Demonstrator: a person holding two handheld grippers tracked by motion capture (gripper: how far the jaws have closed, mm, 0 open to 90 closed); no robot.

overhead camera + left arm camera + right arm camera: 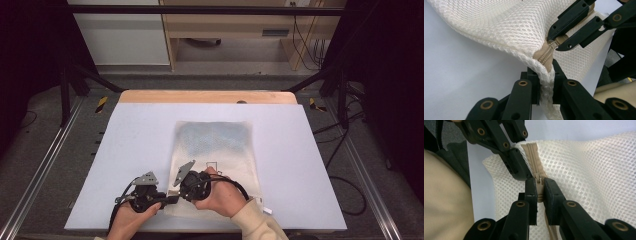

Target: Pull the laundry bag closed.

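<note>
A white mesh bag (220,150) lies flat on the white table (140,145), something bluish showing through its far half. Its near left corner is lifted. My left gripper (172,199) (546,75) is shut on that corner, the mesh edge (511,27) folded between its jaws right at the end of the beige zipper (546,55). My right gripper (182,192) (538,186) is shut on the zipper pull (538,181), a short way along the zipper tape (532,155) from the left gripper (520,145). In the left gripper view the right gripper (554,42) pinches the pull just beyond the corner.
The table's wooden far edge (207,96) borders a grey floor. Metal frame rails (45,165) run along both sides, with cables (345,185) on the floor at right. White surface lies bare left and right of the bag.
</note>
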